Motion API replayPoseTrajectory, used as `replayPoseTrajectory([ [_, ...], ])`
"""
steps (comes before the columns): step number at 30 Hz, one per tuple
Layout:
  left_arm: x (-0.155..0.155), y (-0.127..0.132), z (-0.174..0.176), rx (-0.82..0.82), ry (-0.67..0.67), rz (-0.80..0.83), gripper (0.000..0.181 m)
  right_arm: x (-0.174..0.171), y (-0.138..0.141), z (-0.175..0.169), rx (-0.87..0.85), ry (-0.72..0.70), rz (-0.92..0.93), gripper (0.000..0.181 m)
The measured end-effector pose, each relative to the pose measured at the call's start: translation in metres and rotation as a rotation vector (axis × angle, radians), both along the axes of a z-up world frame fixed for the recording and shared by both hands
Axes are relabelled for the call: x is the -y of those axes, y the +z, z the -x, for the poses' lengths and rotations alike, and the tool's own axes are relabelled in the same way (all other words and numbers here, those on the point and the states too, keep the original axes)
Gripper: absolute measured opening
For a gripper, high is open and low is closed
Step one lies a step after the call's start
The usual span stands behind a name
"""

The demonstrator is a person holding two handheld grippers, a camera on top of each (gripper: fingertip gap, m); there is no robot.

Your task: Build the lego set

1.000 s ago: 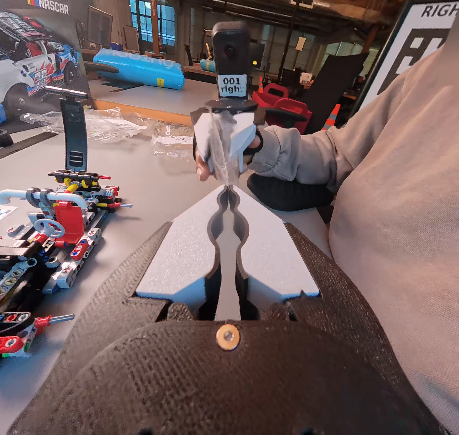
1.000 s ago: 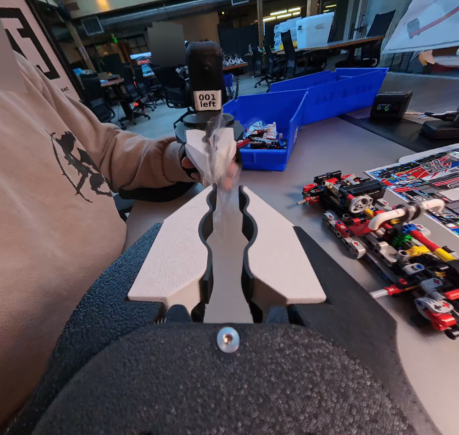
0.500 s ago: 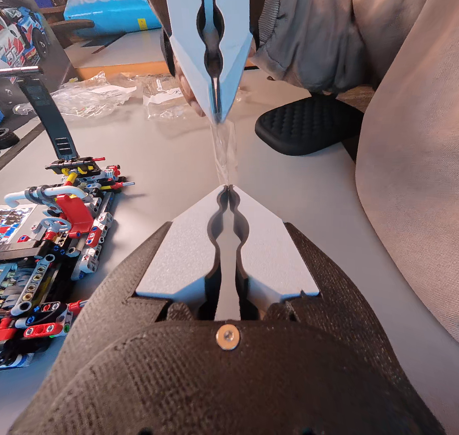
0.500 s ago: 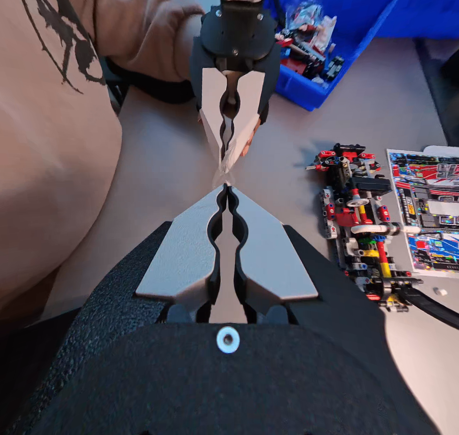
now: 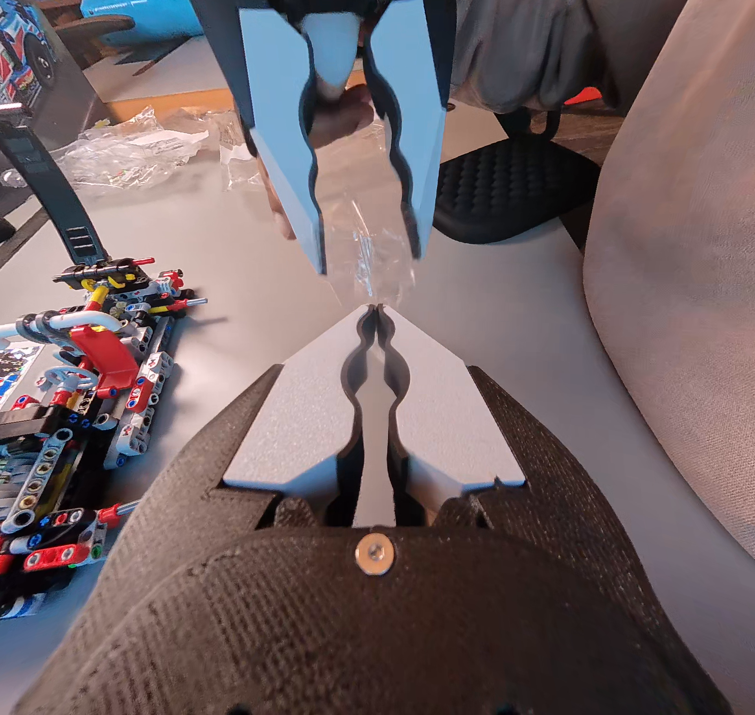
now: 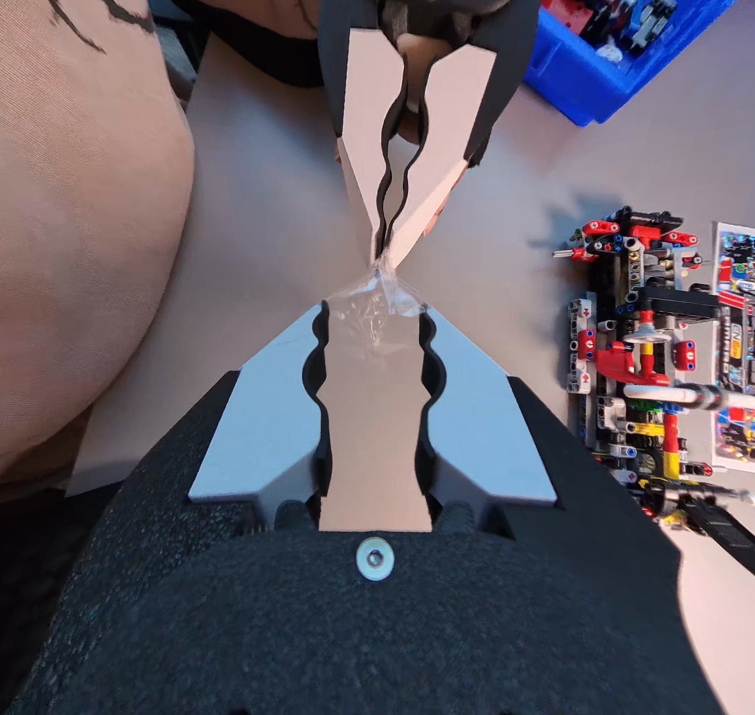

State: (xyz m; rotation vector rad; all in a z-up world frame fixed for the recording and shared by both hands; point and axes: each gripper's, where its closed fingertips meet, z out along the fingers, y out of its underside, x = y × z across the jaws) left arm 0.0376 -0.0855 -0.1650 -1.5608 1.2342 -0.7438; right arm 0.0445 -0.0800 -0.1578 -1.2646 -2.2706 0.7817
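Clear plastic bag pinched at corner by left gripper, tips pressed together, held above table. Right gripper spread around bag, likely for regrip to tear. Lego car rests beside, half-built.

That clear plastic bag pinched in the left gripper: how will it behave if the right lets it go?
The clear plastic bag looks thin and crinkled, so probably floppy and very light. It fans out from the left gripper; with the right gripper open, it would likely just dangle. Glossy film may slip.
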Motion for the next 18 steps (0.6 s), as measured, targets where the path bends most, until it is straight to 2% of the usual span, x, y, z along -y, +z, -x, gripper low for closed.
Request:
replayPoseTrajectory([
  [2,-0.004,0.006,0.004,0.024,0.026,-0.008,0.000,-0.007,0.032,-0.003,-0.098,-0.019,0.063,0.046],
  [4,-0.013,0.013,0.011,0.071,0.076,-0.017,0.000,-0.033,0.085,-0.006,-0.292,-0.087,0.102,0.042],
  [6,-0.021,0.019,0.017,0.124,0.118,-0.015,0.000,-0.083,0.138,-0.011,-0.482,-0.224,0.117,0.033],
  [7,-0.025,0.022,0.020,0.150,0.136,-0.016,0.000,-0.117,0.153,-0.017,-0.537,-0.309,0.088,0.027],
  [8,-0.026,0.025,0.021,0.172,0.144,-0.013,0.000,-0.155,0.156,-0.024,-0.548,-0.398,0.029,0.024],
  [10,-0.027,0.030,0.022,0.210,0.149,-0.016,0.000,-0.232,0.128,-0.038,-0.450,-0.551,-0.058,0.025],
  [12,-0.025,0.033,0.022,0.244,0.137,-0.009,0.000,-0.280,0.076,-0.043,-0.293,-0.616,-0.014,0.029],
  [14,-0.025,0.036,0.021,0.283,0.128,0.014,0.000,-0.299,0.029,-0.034,-0.206,-0.592,0.051,0.029],
  [16,-0.025,0.037,0.020,0.308,0.124,0.031,0.000,-0.317,-0.011,-0.023,-0.127,-0.576,0.040,0.028],
  [18,-0.027,0.034,0.021,0.305,0.133,0.031,0.000,-0.323,-0.041,-0.010,-0.045,-0.526,0.028,0.028],
])
